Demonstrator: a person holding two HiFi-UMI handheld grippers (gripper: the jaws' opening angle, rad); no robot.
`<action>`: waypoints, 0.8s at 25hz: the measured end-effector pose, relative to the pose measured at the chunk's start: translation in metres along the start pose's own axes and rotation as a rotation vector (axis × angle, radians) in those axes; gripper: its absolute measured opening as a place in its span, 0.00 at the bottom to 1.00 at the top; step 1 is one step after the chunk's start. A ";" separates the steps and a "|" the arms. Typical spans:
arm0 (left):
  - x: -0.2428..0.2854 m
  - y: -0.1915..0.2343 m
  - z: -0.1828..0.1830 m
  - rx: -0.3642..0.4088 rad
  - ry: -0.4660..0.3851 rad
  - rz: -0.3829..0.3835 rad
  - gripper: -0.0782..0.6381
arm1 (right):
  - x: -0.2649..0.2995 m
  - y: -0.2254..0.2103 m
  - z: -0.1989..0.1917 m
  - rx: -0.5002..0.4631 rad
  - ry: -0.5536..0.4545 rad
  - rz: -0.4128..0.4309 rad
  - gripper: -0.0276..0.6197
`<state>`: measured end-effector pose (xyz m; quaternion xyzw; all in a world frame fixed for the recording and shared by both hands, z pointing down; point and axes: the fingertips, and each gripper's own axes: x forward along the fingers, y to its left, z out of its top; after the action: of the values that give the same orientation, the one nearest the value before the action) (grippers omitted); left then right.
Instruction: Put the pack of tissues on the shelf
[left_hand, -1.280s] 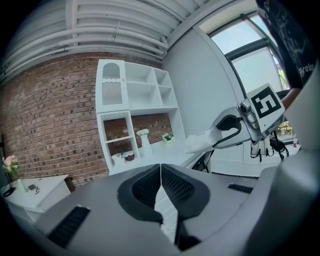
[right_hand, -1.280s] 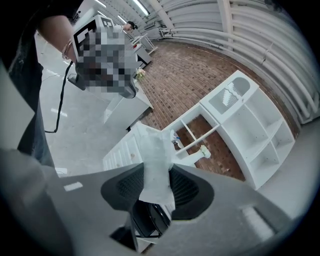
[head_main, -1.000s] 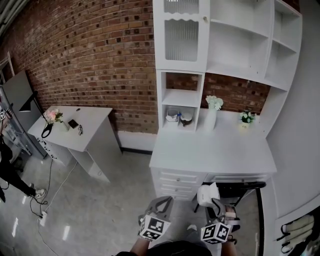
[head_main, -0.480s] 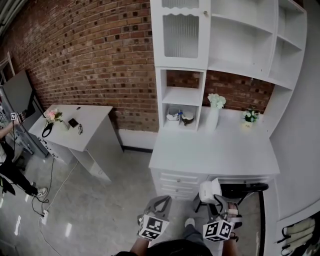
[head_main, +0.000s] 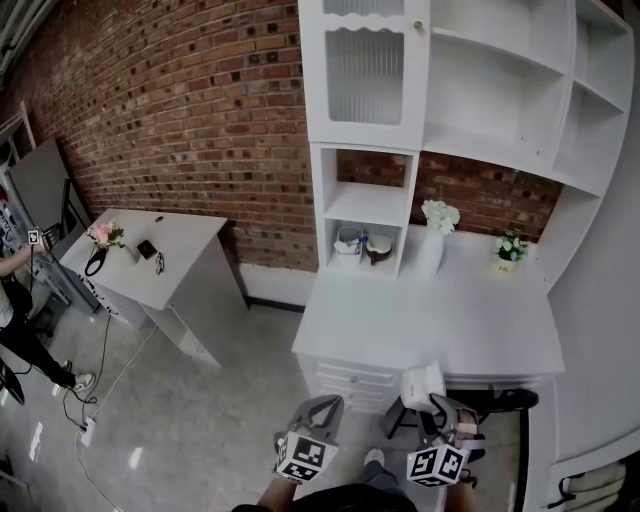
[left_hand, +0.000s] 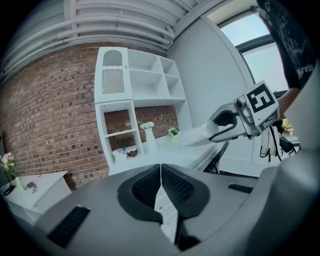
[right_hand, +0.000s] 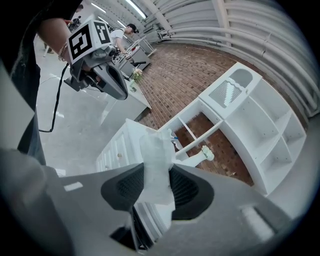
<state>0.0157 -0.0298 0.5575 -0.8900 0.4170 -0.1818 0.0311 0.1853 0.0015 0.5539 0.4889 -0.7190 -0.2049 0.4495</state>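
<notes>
Right tool (right_hand: 155, 186) pinches the pack of tissues (right_hand: 156, 167) between its pads, holding it low in front of the white surface (head_main: 430, 320), well short of the shelf (head_main: 365, 212) that stands against the brick wall (head_main: 180, 110). Left tool (left_hand: 160, 186) sits just beside it, its jaws pressed together with nothing between them, pointing towards the same surface

Our left hand-held gripper (head_main: 325, 403) and right hand-held gripper (head_main: 441, 404), both smooth grey moulded shells, black ribbed pads (left_hand: 175, 187) lining the jaws, a cube (head_main: 304, 455) of black-and-white square markers on each, a thin black cable (right_hand: 55, 107) hanging off the left one, our dark top (head_main: 340, 497)
</notes>
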 end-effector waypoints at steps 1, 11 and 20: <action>0.005 0.002 0.002 0.000 0.003 0.002 0.13 | 0.005 -0.003 -0.001 -0.001 -0.002 0.005 0.27; 0.048 0.006 0.009 -0.013 0.038 0.003 0.13 | 0.040 -0.021 -0.016 -0.004 -0.015 0.057 0.27; 0.081 0.011 0.020 -0.027 0.058 0.049 0.13 | 0.074 -0.047 -0.019 -0.026 -0.072 0.100 0.27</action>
<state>0.0622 -0.1003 0.5605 -0.8742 0.4417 -0.2011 0.0111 0.2164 -0.0817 0.5621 0.4390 -0.7554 -0.2089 0.4393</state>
